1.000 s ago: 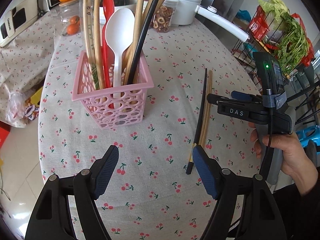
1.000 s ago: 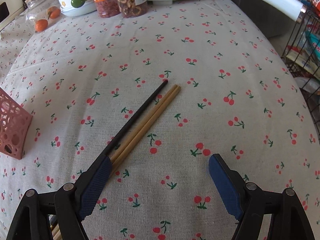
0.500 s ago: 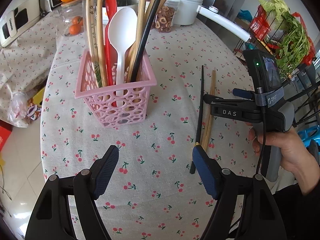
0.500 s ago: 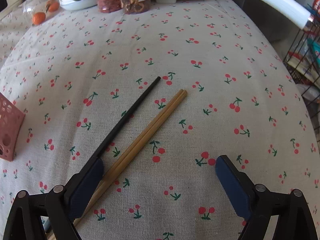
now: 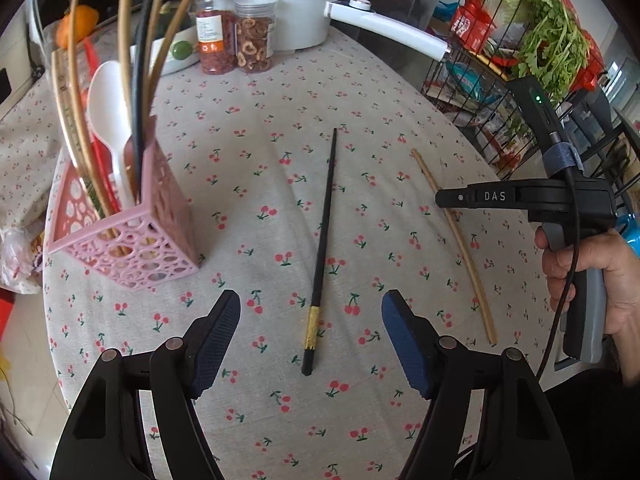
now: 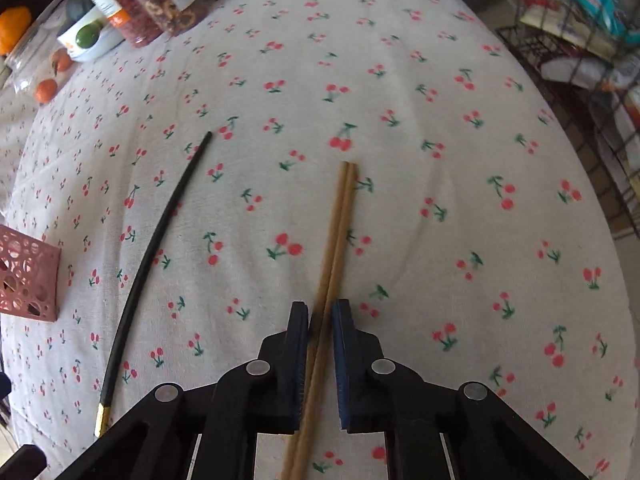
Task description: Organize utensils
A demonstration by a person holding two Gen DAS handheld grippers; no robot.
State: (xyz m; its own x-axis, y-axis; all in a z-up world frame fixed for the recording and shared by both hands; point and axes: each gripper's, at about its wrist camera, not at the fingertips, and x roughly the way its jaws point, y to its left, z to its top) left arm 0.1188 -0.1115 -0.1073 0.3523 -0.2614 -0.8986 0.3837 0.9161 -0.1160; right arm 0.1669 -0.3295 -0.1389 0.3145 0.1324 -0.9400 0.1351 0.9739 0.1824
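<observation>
"DAS" lettering on right hand-held gripper (image 5: 440, 199), clamping wooden chopsticks (image 6: 338, 232)

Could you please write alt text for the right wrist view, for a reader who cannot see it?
The right gripper is shut on a pair of wooden chopsticks lying on a cherry-print tablecloth. A black chopstick lies apart to their left, near a pink basket at the frame's edge.

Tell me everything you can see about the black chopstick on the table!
The black chopstick is one long, thin, smooth stick, dark all along except for a gold band near its thick end. It lies flat on the cherry tablecloth, thin tip pointing away. Nothing grips it: the open left gripper hovers around its thick end. The pink basket stands to its left, the wooden chopsticks to its right.
</observation>
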